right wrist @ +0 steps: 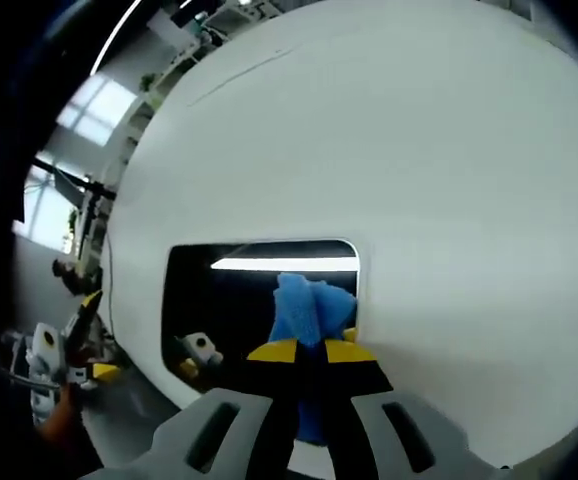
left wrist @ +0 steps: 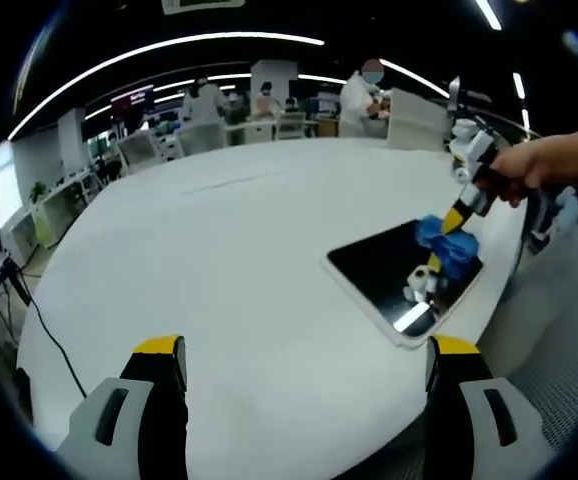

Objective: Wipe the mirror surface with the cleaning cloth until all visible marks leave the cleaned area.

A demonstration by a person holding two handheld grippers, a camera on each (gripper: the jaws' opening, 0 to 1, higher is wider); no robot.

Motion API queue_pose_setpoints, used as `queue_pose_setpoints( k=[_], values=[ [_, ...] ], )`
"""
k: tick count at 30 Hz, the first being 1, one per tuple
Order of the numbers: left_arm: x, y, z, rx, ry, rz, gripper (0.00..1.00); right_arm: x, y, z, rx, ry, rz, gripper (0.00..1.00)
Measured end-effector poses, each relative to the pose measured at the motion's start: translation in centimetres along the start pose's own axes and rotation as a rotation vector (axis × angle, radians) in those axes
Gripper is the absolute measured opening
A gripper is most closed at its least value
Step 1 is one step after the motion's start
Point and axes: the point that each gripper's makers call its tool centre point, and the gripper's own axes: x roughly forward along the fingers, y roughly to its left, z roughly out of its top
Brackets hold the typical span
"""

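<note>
While one tool [right wrist: 309, 352] grips one cloth [right wrist: 309, 308], one mirror [right wrist: 229, 300] lies beneath.

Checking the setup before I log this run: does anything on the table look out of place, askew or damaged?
Nothing stands out. The mirror lies flat near the edge of the white table, no cracks visible. The right gripper, jaws shut on the blue cloth, presses it to the glass. The left gripper is open above bare table.

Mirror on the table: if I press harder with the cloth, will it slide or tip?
The mirror lies flat on the smooth white table, so tipping seems unlikely. It could slide: nothing braces it. It sits near the table's edge, so press gently with the cloth.
</note>
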Motion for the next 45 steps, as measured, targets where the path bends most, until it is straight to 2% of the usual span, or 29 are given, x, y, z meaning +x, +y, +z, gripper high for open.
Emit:
queue_pose_setpoints(
  k=[16, 45],
  values=[
    [0.0, -0.1, 0.0, -0.004, 0.003, 0.000, 1.00, -0.3, -1.0, 0.1, -0.020, 0.009, -0.044, 0.01],
    [0.1, -0.3, 0.0, 0.005, 0.005, -0.008, 1.00, -0.1, -1.2, 0.2, -0.031, -0.020, -0.054, 0.02]
  ],
)
